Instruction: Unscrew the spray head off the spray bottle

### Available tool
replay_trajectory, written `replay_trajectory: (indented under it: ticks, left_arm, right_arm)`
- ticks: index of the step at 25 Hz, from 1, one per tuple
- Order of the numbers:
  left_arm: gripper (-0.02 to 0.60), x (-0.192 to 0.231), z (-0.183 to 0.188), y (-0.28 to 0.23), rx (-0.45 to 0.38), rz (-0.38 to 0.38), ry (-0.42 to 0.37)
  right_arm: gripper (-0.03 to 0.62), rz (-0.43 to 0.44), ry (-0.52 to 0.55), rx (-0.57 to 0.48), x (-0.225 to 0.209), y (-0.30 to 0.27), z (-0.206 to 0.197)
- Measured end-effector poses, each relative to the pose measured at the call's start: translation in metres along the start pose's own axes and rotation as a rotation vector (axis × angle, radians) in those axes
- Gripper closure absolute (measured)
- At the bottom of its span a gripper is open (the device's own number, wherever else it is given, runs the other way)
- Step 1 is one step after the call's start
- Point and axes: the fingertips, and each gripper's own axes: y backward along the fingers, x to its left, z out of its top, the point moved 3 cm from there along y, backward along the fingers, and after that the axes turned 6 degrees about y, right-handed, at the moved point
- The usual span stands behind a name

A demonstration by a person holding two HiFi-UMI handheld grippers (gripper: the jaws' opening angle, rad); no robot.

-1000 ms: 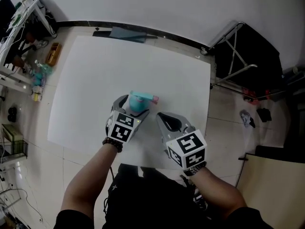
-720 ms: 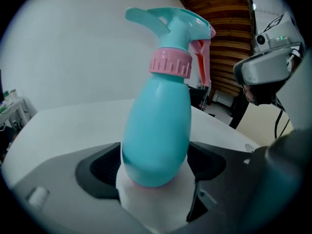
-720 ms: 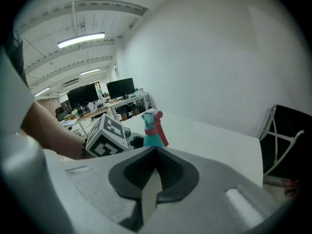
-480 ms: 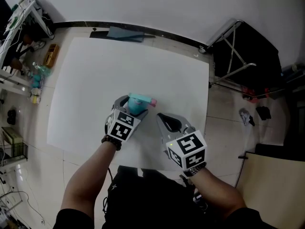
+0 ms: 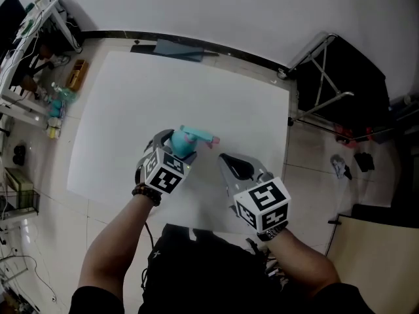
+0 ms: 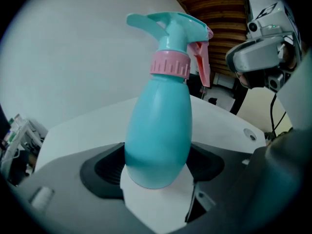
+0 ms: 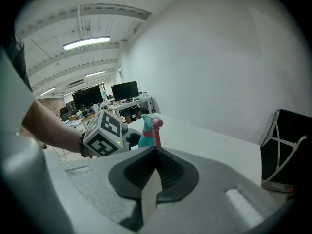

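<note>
Spray bottle, teal, seen upright above the near middle of the white table; whether its base touched the tabletop could not be told. Its spray head sat on top, joined to the body by a ribbed pink collar, with the pink trigger hanging on the side toward your right hand. Your left gripper was clamped on the lower, widest part of the bottle, one dark pad against each flank (the jaws stood wide because the body is broad). In the head view the bottle lay just beyond that gripper's marker cube, nozzle end pointing right. Your right gripper had its jaws pressed together with nothing between them; it hung just beside the bottle, apart from it, tips aimed toward the spray head. Its marker cube sat near the table's front edge. Beyond the table's right edge stood a black folding frame on the tiled floor; cluttered shelving lined the far left.
</note>
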Motion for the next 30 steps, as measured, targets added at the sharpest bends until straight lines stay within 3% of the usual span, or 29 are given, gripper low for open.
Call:
replay_trajectory:
  ticks: [11, 13, 19, 30]
  left_arm:
    - [0.170, -0.003, -0.004, 0.041, 0.118, 0.099, -0.173]
    - [0.170, -0.004, -0.003, 0.048, 0.129, 0.114, -0.195]
    - [0.170, -0.006, -0.005, 0.064, 0.157, 0.145, -0.253]
    - [0.170, -0.029, -0.001, 0.078, 0.192, 0.181, -0.384]
  right_arm:
    - [0.600, 0.040, 0.038, -0.071, -0.009, 0.031, 0.026]
    - [0.508, 0.073, 0.049, -0.072, -0.007, 0.034, 0.030]
    - [0.439, 0.173, 0.110, -0.090, 0.005, 0.039, 0.048]
    - [0.361, 0.393, 0.331, 0.096, 0.042, 0.022, 0.049]
